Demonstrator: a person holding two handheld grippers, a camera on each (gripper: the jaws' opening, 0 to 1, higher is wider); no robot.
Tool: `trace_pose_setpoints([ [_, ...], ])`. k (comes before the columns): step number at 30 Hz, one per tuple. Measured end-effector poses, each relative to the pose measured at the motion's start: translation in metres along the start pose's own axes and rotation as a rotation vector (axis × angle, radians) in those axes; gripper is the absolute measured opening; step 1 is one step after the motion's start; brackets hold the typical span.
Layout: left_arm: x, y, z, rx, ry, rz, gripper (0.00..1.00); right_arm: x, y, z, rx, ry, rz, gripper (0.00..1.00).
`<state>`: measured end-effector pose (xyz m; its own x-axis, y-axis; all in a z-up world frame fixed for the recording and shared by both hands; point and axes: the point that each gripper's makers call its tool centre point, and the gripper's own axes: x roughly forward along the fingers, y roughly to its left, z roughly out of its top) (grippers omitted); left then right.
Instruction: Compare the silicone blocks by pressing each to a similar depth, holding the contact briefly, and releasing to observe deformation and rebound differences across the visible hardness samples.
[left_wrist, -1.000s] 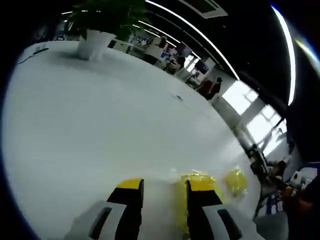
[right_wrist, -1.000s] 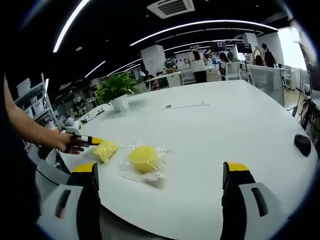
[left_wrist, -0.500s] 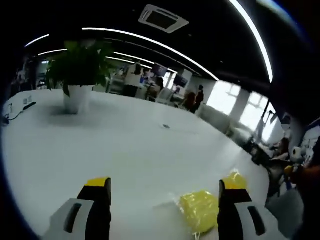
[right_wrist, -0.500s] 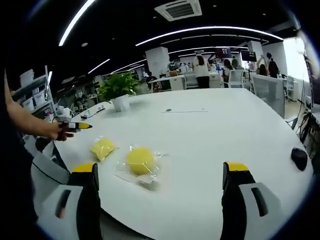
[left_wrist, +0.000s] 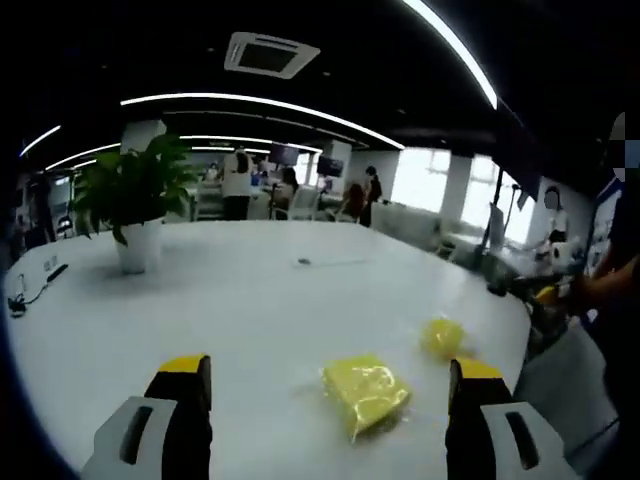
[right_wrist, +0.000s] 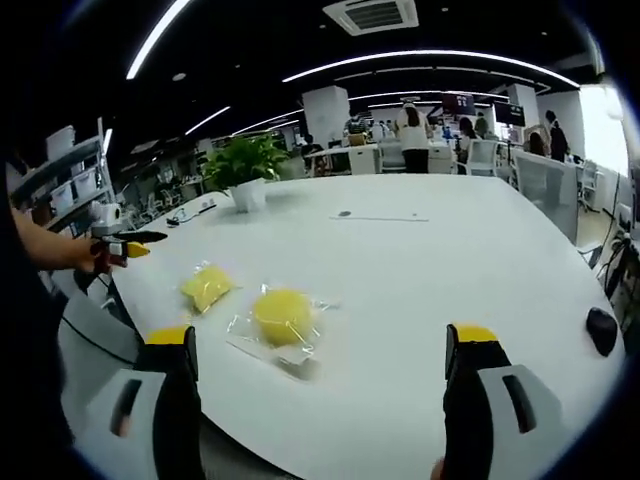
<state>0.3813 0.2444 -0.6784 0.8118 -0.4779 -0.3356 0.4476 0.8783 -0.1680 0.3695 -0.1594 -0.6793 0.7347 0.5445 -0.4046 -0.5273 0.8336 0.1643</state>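
We see large white table (right_wrist: 470, 260) spanning both views. Potted green plant in white pot (left_wrist: 135, 215) stands far back on it. Our right gripper (right_wrist: 318, 375), jaws wide apart, hangs above near table edge, gripping nothing. Our left gripper (left_wrist: 328, 400), jaws also wide apart, hangs above table, empty. Round yellow silicone block in clear wrap (right_wrist: 283, 316) lies between right jaws' lines, just beside square yellow silicone block in clear wrap (right_wrist: 206, 287), not touching. In left gripper view, square block (left_wrist: 365, 391) sits between jaws, round one (left_wrist: 441, 336) beyond. Small black mouse-like object (right_wrist: 602, 331) sits well apart, at table's right edge.
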Motion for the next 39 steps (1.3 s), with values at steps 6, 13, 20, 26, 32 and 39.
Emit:
trace_pose_setpoints([
  [6, -0.020, -0.005, -0.001, -0.019, -0.029, 0.021, 1.00, 0.000, 0.003, -0.006, -0.001, 0.012, 0.012, 0.97],
  [13, -0.035, -0.009, -0.008, -0.003, -0.012, 0.025, 1.00, -0.002, 0.004, -0.008, 0.009, 0.016, 0.016, 0.97],
  [20, -0.035, -0.015, -0.007, -0.008, -0.010, 0.021, 1.00, -0.003, 0.007, -0.010, 0.012, 0.014, 0.019, 0.97],
  [26, -0.031, -0.021, 0.001, -0.034, -0.029, 0.020, 1.00, -0.004, 0.009, -0.012, 0.009, 0.021, 0.025, 0.97],
  [32, -0.021, -0.034, 0.002, -0.043, -0.013, 0.000, 1.00, -0.006, 0.005, -0.005, 0.041, -0.004, 0.017, 0.97],
  [39, -0.008, -0.049, 0.011, -0.106, 0.005, -0.035, 1.00, -0.004, 0.004, 0.009, 0.034, -0.026, 0.016, 0.96],
])
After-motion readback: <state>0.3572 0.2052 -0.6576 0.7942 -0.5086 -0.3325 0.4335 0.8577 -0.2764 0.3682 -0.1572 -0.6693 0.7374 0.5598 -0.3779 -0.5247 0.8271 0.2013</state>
